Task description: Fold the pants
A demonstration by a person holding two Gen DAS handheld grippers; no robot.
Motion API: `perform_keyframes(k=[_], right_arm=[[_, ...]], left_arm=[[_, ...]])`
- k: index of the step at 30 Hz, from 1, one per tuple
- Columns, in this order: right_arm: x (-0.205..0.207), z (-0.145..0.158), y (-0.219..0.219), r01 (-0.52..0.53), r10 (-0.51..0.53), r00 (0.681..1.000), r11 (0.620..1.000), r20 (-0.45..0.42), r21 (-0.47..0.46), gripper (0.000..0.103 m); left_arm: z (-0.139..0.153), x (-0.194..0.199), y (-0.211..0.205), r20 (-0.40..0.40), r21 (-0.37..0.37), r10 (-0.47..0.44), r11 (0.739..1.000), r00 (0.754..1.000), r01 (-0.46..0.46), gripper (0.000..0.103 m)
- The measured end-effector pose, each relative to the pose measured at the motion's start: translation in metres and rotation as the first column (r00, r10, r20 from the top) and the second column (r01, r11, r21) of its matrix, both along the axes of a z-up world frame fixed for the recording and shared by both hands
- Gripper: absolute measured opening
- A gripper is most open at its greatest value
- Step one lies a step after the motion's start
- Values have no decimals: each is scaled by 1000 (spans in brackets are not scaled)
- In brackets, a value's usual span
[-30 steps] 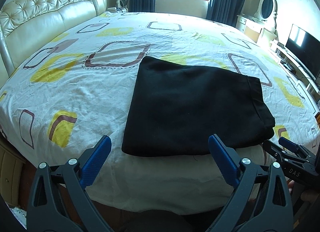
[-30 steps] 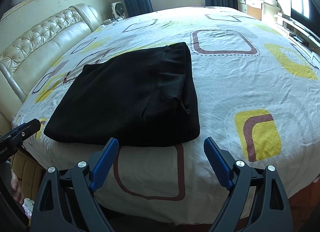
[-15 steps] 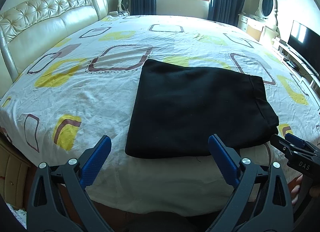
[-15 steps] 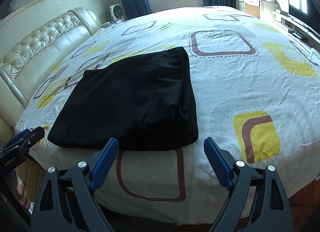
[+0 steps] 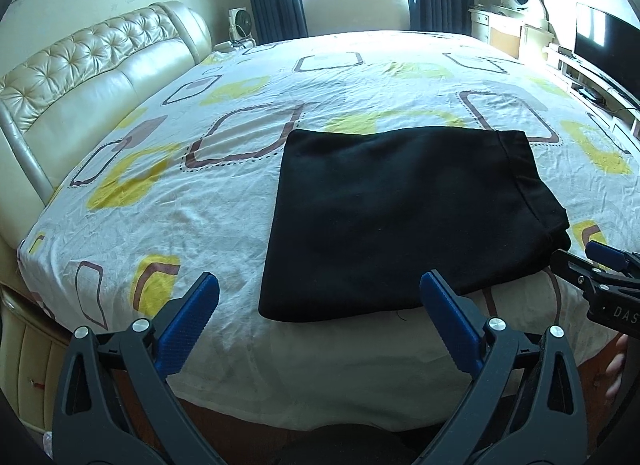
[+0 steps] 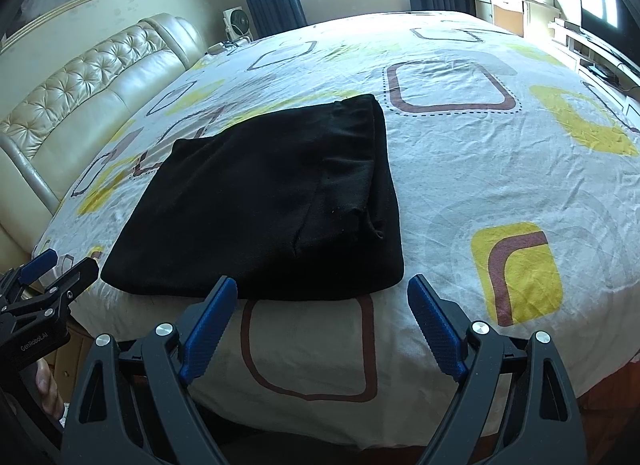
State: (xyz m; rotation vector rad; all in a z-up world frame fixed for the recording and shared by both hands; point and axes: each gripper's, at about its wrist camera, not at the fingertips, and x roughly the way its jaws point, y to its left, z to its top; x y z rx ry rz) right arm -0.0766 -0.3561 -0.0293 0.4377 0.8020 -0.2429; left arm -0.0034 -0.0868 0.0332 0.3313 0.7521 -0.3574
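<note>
The black pants (image 5: 404,217) lie folded into a flat rectangle on the bed near its front edge, waistband to the right; they also show in the right wrist view (image 6: 272,201). My left gripper (image 5: 318,289) is open and empty, held back from the near edge of the pants. My right gripper (image 6: 322,293) is open and empty, just short of the pants' near right corner. Each gripper shows at the edge of the other's view: the right one (image 5: 600,277), the left one (image 6: 44,285).
The bed (image 5: 200,205) has a white sheet with yellow and brown squares. A padded cream headboard (image 5: 80,77) runs along the left. A dresser with mirror (image 5: 516,13) and a TV (image 5: 608,45) stand at the right. A small fan (image 5: 240,23) stands by the window.
Both grippers have drawn back and risen a little from the bed; the pants lie as before. Both stay open.
</note>
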Motion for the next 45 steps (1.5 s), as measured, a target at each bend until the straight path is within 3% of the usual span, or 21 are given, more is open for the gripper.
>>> perform_keyframes(k=[5,12,26,29,32,35,40,45], right_arm=[[1,-1,1,-6,6,1000,1000,-5,4,86],[1,-3,4,-13,13,1000,1000,-11,9,86],[2,-4,7,-21,21,1000,1000,-15,10,86],[2,-4,8,-23,23,1000,1000,-18,14,86],[2,-6,7,-26,26,999,999,-18,25,86],[2,-8,5,-29,30,999,999,-21,40,86],[3,4,-11,-10,10,1000,997,0,75,86],[28,32,-58,36,-41,997,996,61,81,86]], left_arm=[[-3,0,-1,-35,-18,-5,1000,999,5,101],[-1,-4,2,-62,-113,-37,993,997,30,101],[2,-11,-5,-50,-101,-45,994,998,40,101],[1,-11,-5,-71,-102,-13,995,997,5,101],[-2,-9,-1,-108,-49,102,993,989,-108,101],[2,-2,2,-181,-105,-2,994,984,-17,101],[20,25,5,-59,-90,-25,996,998,20,101],[18,104,18,49,6,45,999,998,-46,101]])
